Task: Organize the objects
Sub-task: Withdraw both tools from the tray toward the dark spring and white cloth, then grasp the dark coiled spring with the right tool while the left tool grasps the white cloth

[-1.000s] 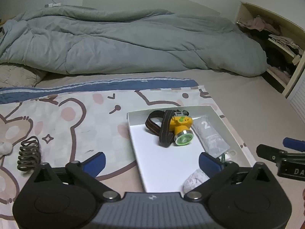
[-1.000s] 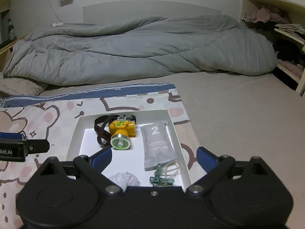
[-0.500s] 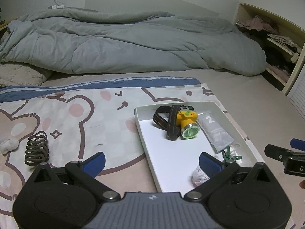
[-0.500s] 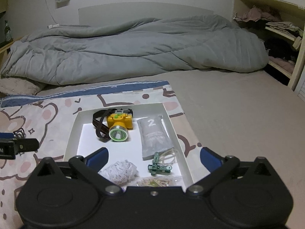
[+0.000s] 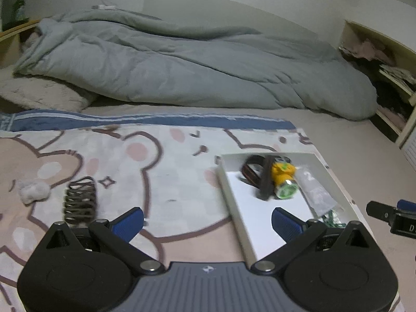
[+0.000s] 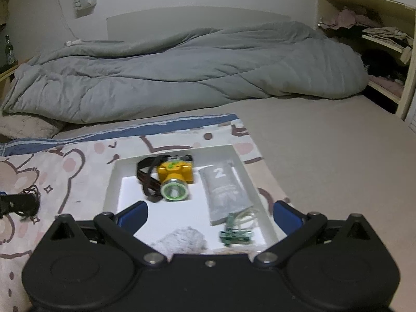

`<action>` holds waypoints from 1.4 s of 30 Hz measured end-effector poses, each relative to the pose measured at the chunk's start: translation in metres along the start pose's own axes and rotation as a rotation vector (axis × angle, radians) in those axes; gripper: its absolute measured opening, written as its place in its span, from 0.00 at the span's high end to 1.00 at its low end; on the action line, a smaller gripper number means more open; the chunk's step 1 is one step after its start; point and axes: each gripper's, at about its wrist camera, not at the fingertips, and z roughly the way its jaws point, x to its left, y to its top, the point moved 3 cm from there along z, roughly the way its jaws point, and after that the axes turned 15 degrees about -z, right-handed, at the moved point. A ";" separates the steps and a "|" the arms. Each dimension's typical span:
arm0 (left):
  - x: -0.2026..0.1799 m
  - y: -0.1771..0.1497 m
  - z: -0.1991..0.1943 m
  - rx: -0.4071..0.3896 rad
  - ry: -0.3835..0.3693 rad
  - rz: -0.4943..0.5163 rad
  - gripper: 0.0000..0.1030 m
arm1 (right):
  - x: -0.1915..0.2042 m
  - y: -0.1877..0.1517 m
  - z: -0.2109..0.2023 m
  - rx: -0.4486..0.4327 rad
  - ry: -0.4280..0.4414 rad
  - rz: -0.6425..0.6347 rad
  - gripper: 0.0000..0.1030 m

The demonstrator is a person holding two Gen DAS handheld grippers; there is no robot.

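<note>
Mostly done, I'd judge. Biggest first: the white tray (image 6: 112, 182) sits on the bear-print blanket (image 5: 161, 171), w/ the grey duvet (image 5: 182, 72) well behind it. Inside the tray: yellow headlamp (image 6: 174, 179) at the far end, grey pouch (image 6: 225, 189) just right of it, white wad (image 6: 182, 240) and green clip (image 6: 235, 234) at the near end. Left to do: coil spring (image 5: 79, 199) and small white ball (image 5: 33, 191), both well left of the tray. Left tongs (image 5: 206, 221) and right tongs (image 6: 209, 214) both spread, holding nothing.
</note>
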 end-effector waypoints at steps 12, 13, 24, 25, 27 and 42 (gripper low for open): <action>0.078 0.021 -0.028 -0.058 0.094 -0.050 0.00 | 0.083 0.034 0.003 -0.036 0.105 -0.062 0.00; 0.085 0.022 -0.030 -0.063 0.102 -0.058 0.00 | 0.090 0.036 0.003 -0.039 0.114 -0.069 0.00; 0.146 0.038 -0.059 -0.122 0.168 -0.102 0.00 | 0.167 0.056 0.005 -0.063 0.214 -0.143 0.00; 0.152 0.038 -0.061 -0.125 0.174 -0.105 0.00 | 0.173 0.057 0.006 -0.064 0.222 -0.146 0.00; 0.161 0.039 -0.063 -0.128 0.181 -0.108 0.00 | 0.184 0.060 0.007 -0.068 0.237 -0.152 0.00; 0.213 0.047 -0.064 -0.175 0.231 -0.134 0.00 | 0.246 0.071 0.020 -0.106 0.327 -0.183 0.00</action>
